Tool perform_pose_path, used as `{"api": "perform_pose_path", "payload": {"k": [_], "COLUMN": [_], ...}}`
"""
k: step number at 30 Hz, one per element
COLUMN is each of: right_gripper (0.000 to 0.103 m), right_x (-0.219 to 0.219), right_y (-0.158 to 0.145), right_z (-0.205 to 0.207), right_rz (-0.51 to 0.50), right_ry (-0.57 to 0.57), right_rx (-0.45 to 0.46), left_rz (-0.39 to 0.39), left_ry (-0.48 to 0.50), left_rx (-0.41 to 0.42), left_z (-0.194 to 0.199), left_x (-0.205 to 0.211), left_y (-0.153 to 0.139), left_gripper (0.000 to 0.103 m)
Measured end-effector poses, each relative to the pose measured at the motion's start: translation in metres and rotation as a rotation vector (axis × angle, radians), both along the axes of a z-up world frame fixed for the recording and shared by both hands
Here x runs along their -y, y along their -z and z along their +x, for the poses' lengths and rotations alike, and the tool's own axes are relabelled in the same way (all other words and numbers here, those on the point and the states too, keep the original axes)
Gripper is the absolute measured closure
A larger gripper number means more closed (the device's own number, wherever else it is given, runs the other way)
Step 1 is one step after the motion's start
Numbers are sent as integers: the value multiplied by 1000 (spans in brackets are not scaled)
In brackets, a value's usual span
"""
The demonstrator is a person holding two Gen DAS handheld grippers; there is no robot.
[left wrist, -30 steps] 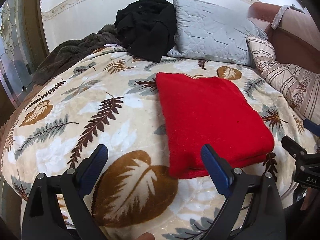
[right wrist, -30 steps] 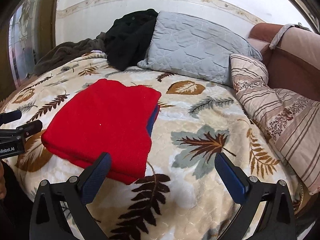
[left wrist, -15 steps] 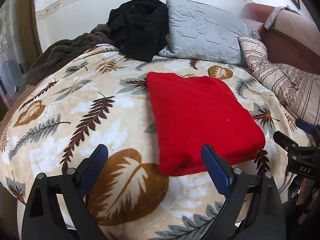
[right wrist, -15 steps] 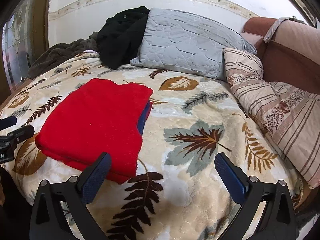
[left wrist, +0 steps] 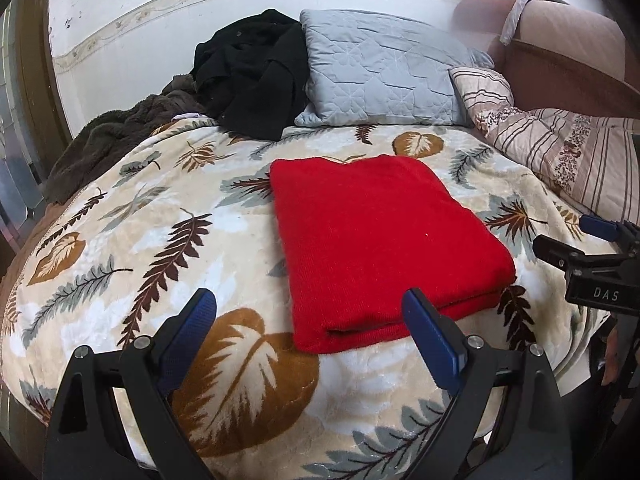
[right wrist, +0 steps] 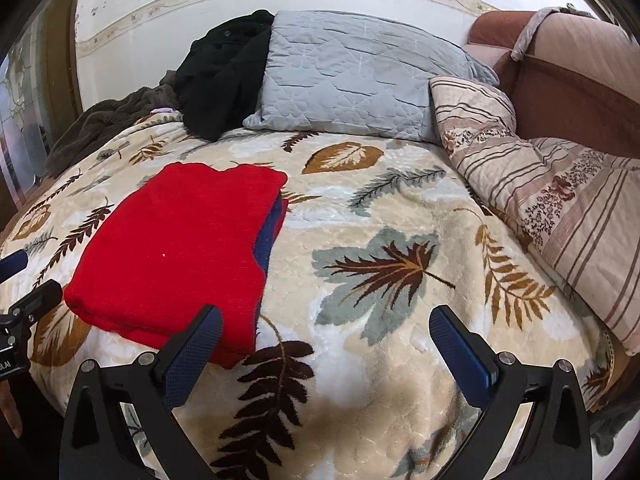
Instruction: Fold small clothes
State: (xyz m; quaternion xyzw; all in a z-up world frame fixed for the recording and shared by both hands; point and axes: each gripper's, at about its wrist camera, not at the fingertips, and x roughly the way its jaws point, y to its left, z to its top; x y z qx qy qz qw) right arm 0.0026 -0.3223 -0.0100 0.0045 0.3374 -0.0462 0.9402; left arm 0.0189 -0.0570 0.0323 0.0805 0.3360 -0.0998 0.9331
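The red garment (left wrist: 380, 240) lies on the bed (left wrist: 120, 248) as a flat rectangle, layers stacked, with a strip of blue lining showing along its right edge in the right wrist view. It looks already folded, so the step in hand is judged to be a finish or a check: any further touch should be light, pressing the top layer flat rather than pinching it, and the near doubled edge (where the layers part slightly) is the place to square up.

The left gripper (left wrist: 308, 324) hangs just in front of that near edge, spread wide and holding nothing, its right finger overlapping the garment's near right corner in the view. The right gripper (right wrist: 324, 336) is likewise spread and empty, with the garment off to its left and only its left finger near the cloth.

Behind lie a black coat (left wrist: 256, 72), a grey pillow (left wrist: 384, 76) and a striped pillow (left wrist: 560, 148).
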Motion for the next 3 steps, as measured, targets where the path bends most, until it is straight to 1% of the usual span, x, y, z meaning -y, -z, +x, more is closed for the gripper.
{"api": "perform_pose_path", "payload": {"k": [3], "right_gripper": [0], "right_x": [3], "right_y": [1], "right_z": [1], "right_rz": [9], "right_ry": [10], "right_rx": [-6], "left_rz": [1], "left_ry": [-3], "left_rx": [-1], "left_z": [0], "left_x": [1], "left_y": [0], "left_gripper": [8]}}
